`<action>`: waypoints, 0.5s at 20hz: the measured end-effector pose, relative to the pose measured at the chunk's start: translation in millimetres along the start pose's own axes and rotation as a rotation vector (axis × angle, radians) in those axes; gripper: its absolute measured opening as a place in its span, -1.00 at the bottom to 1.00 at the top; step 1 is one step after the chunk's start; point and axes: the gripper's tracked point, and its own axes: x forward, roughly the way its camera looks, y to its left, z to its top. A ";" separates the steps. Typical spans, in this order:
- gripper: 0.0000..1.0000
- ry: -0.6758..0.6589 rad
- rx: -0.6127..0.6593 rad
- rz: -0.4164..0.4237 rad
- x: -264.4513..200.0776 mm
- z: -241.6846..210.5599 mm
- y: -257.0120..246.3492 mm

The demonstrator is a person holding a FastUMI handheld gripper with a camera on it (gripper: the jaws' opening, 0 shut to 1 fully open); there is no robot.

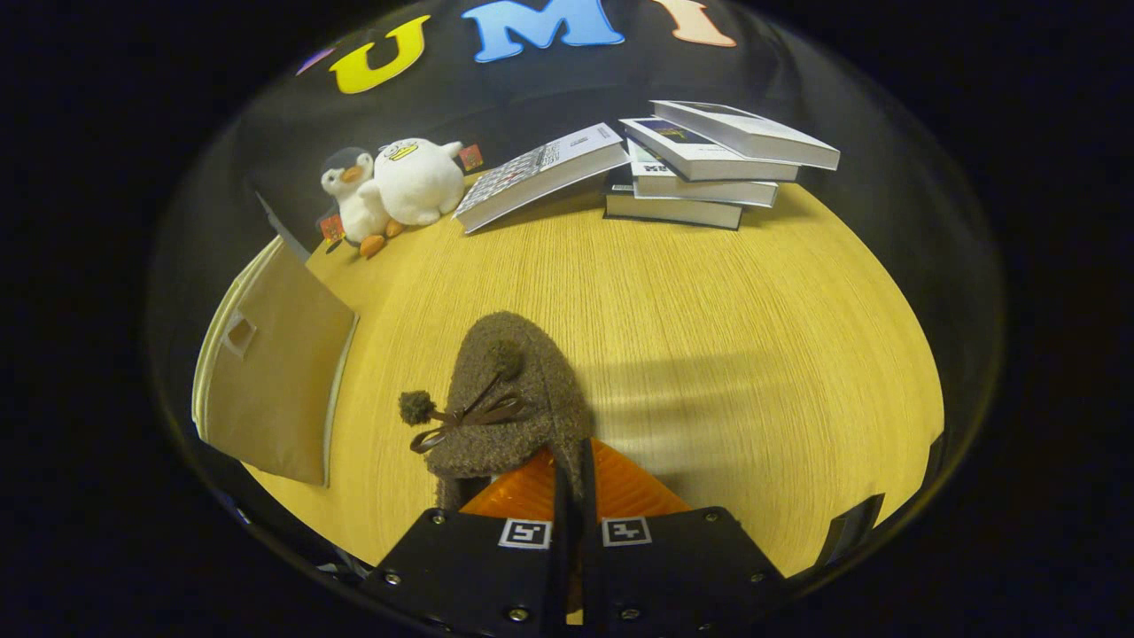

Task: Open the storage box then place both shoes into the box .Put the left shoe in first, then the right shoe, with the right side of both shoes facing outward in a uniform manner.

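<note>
A brown fuzzy shoe (518, 399) with a bow and two pom-poms lies on the wooden table (753, 337), its toe pointing away from me. My gripper (574, 465) is at the shoe's near end, and both fingers press together on a thin dark edge of its opening. The beige storage box (275, 363) stands to the left of the shoe. Its flat panel with a small handle cut-out faces me, tilted; I cannot see inside it.
Two plush penguins (390, 190) sit at the back left of the table. A stack of books (709, 164) lies at the back, with one more book (540, 173) leaning against it. Bare wood stretches to the right of the shoe.
</note>
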 end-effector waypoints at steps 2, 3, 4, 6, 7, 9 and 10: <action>-0.86 -0.014 0.031 0.016 -7.4 8.0 8.5; -0.86 -0.025 0.037 0.014 -12.4 12.8 11.0; -0.86 -0.035 0.039 0.015 -17.5 17.8 15.9; -0.86 -0.061 0.045 0.024 -29.5 29.5 29.5; -0.86 -0.073 0.050 0.028 -35.6 35.2 36.1; -0.87 -0.092 0.071 0.039 -47.1 46.9 51.6; -0.87 -0.102 0.086 0.046 -52.7 52.9 59.9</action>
